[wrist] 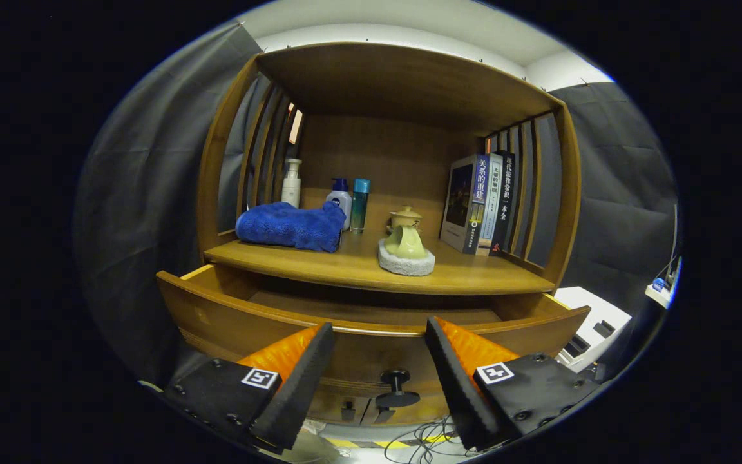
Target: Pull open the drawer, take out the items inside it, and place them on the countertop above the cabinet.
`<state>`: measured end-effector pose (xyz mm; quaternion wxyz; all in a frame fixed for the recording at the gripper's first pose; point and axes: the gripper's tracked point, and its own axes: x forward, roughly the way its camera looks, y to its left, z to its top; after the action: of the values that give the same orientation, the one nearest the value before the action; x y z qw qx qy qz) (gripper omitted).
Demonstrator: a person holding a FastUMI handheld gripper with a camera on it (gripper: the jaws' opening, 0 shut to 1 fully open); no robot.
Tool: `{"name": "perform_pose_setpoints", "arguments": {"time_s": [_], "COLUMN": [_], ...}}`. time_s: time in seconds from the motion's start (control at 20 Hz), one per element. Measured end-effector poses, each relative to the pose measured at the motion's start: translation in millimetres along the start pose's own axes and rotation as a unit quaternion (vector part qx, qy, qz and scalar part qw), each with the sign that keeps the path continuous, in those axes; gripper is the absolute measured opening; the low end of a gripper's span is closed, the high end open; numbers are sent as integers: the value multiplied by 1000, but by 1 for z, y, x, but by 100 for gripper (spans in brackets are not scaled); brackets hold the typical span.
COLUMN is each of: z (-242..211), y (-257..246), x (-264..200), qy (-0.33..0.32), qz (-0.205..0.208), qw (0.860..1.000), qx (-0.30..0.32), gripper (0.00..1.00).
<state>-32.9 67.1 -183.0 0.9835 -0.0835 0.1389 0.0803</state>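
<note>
Drawer pulled open, contents apparently already transferred to the tabletop.

The tool point(379, 341) is held wide and empty, its fingers spread to either side of the drawer knob point(397, 386). The drawer point(242, 316) is seen extended below the tabletop point(474, 274); what shows of its floor appears bare, the front part being hidden. Above the drawer, a blue towel point(290, 225), bottles point(345, 200), a ceramic pot on a sponge point(406, 248) and books point(480, 203) are seen. A check of the interior is judged to be called for next.
</note>
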Motion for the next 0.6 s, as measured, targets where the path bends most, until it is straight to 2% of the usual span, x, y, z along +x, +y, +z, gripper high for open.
{"name": "perform_pose_setpoints", "arguments": {"time_s": [0.3, 0.6], "z": [12, 12], "y": [-3, 0], "x": [37, 67], "qy": [2, 2], "qz": [1, 6], "qw": [1000, 1000], "qx": [1, 28], "gripper": [96, 95]}}
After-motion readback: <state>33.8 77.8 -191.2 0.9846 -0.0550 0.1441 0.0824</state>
